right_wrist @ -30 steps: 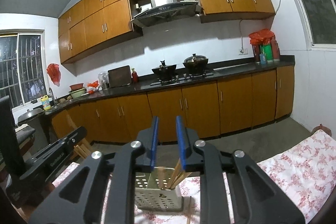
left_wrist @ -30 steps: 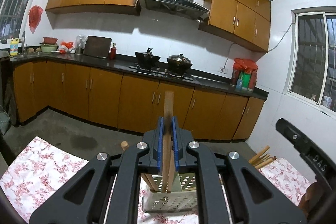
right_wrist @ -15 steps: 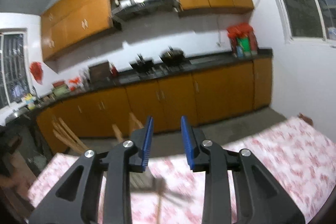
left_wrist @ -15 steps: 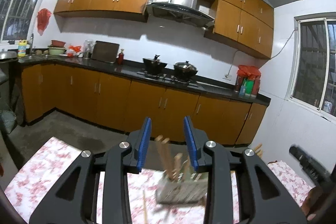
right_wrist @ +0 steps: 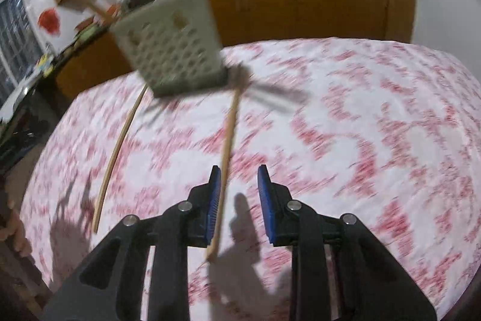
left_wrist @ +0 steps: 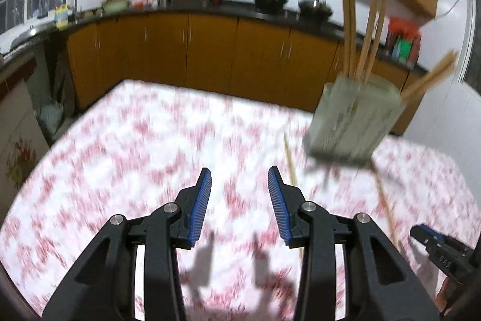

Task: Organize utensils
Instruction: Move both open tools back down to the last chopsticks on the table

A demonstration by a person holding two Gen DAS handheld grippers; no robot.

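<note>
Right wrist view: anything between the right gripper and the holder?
Yes. One loose chopstick lies on the tablecloth, running from the utensil holder toward the open right gripper; otherwise cloth.

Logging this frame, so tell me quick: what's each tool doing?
Left tool: open, holding nothing.
Right tool: open, empty, over a loose chopstick.
</note>
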